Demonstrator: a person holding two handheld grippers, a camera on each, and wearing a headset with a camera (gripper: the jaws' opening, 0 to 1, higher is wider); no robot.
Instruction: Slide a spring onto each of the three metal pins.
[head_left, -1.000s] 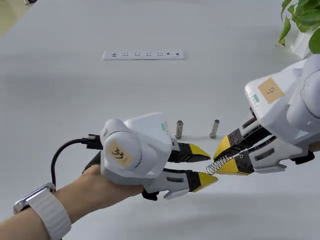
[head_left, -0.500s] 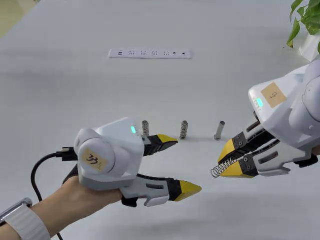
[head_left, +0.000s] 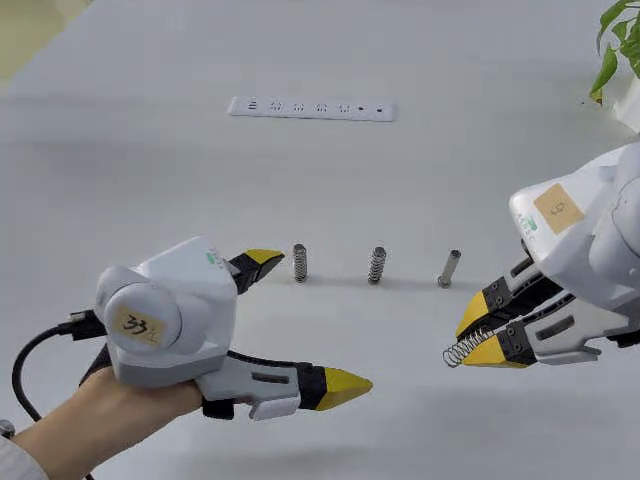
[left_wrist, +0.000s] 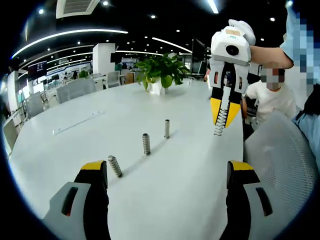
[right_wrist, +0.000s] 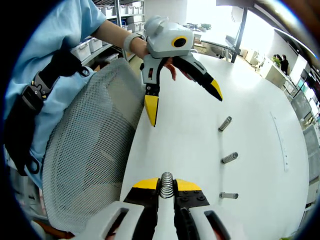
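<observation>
Change: white left gripper with yellow-tipped jaws (head_left: 305, 320) has backed off to the left, away from the right one. Its jaws are now spread wide with nothing between them.
Right gripper: matching white-and-yellow right gripper (head_left: 478, 335), jaws pinching thin coiled steel spring (head_left: 460, 349), held clear above pale grey tabletop (head_left: 150, 180).
Meaning: spring now rides on right gripper alone, so probably ready for placing.
Pins: left sprung pin (head_left: 300, 262) and middle sprung pin (head_left: 377, 264) already carry springs. Bare grey metal pin (head_left: 450, 268) is nearest the held spring.
Spring axis: in line with the jaws. Free end sticks past the tips, toward lower left in the head view and down at the table in the left gripper view.
Pin axis: bare pin stands about upright.
</observation>
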